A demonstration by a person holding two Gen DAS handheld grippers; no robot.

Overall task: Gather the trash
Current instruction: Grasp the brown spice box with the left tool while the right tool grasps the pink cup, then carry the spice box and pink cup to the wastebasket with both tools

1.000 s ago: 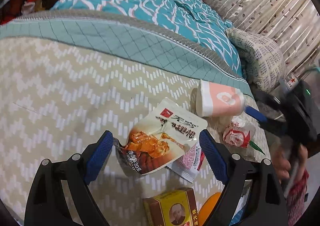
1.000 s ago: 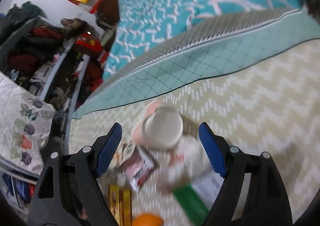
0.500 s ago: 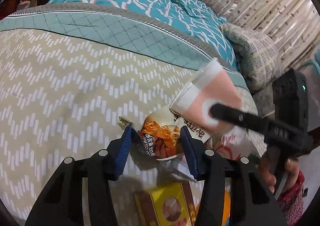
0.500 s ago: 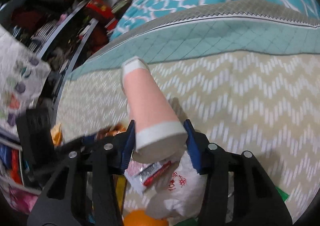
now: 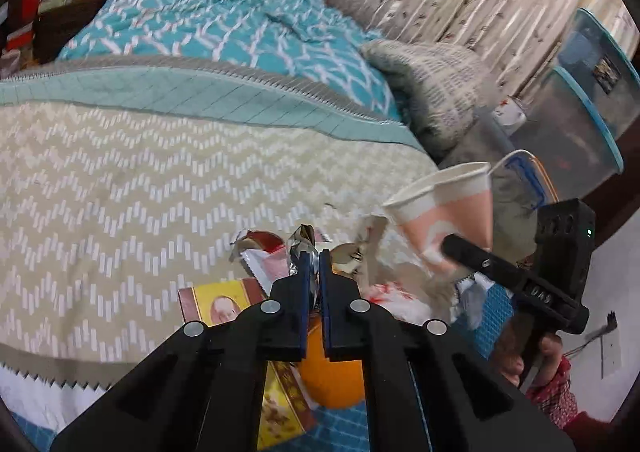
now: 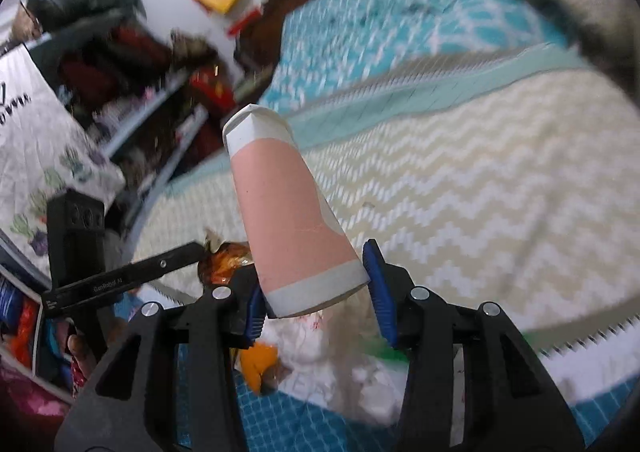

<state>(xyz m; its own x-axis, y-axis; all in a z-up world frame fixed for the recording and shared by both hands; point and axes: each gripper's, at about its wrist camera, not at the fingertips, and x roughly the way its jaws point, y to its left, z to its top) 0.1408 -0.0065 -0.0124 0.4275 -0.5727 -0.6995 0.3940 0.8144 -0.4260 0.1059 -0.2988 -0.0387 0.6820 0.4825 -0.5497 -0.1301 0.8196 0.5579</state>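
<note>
My left gripper (image 5: 316, 264) is shut on the crumpled foil edge of the orange snack wrapper (image 5: 302, 243), lifted just off the chevron bedspread (image 5: 120, 191). The right wrist view shows the same wrapper (image 6: 226, 260) at the tip of the left gripper (image 6: 196, 250). My right gripper (image 6: 316, 284) is shut on the base of a pink and white paper cup (image 6: 288, 219), which is raised with its rim pointing away. In the left wrist view the cup (image 5: 448, 207) hangs at the right, held by the right gripper (image 5: 446, 246).
On the bed's near edge lie a yellow box (image 5: 216, 300), an orange (image 5: 332, 380), a pink sachet (image 5: 268, 264) and a white crumpled bag with red print (image 5: 392, 296). A pillow (image 5: 432, 83) and blue-rimmed tubs (image 5: 580, 111) stand right; cluttered shelves (image 6: 140, 71) left.
The left jaws closed on the snack wrapper and lifted it, crumpling it. The right jaws closed on the paper cup, picked it up off the bed and swung it right.
</note>
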